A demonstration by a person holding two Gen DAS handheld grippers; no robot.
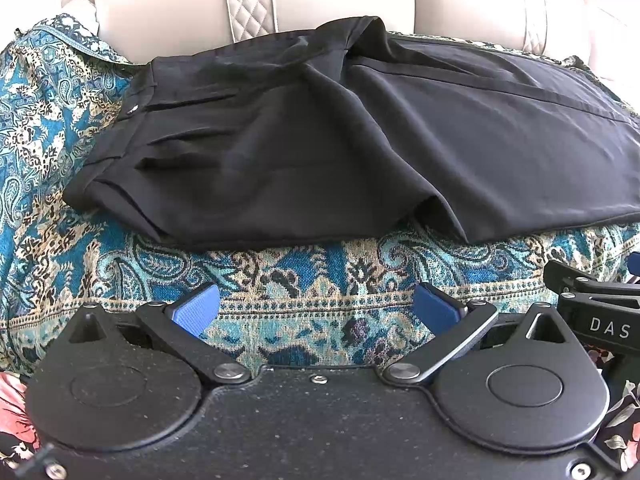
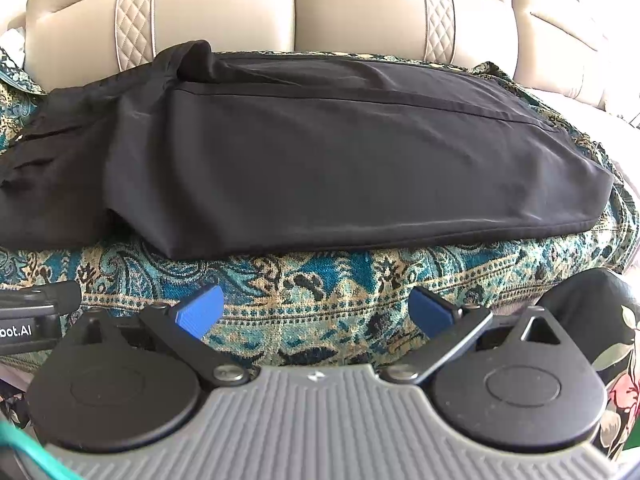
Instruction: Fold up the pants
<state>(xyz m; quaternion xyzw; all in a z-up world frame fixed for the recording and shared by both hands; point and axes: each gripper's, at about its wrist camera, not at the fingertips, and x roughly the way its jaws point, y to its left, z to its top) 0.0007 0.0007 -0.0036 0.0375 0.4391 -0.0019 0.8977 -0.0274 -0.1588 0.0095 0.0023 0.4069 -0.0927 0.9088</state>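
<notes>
Fingers on both tools stand spread and empty: the left gripper (image 1: 318, 306) and the right gripper (image 2: 316, 308) hover side by side over the patterned throw (image 1: 280, 280), short of the cloth. Beyond them the black pants (image 1: 340, 152) lie on the throw, waistband left, legs stacked running right. Thin, limp, light fabric, likely to sag and slip; pinch the near hem edge or waistband. Farthest, a beige sofa back (image 2: 280, 4).

We note a beige leather sofa (image 2: 296, 8) with quilted strips; a teal paisley throw (image 2: 328, 280) covers its seat. Soft, even daylight on the cushions.
</notes>
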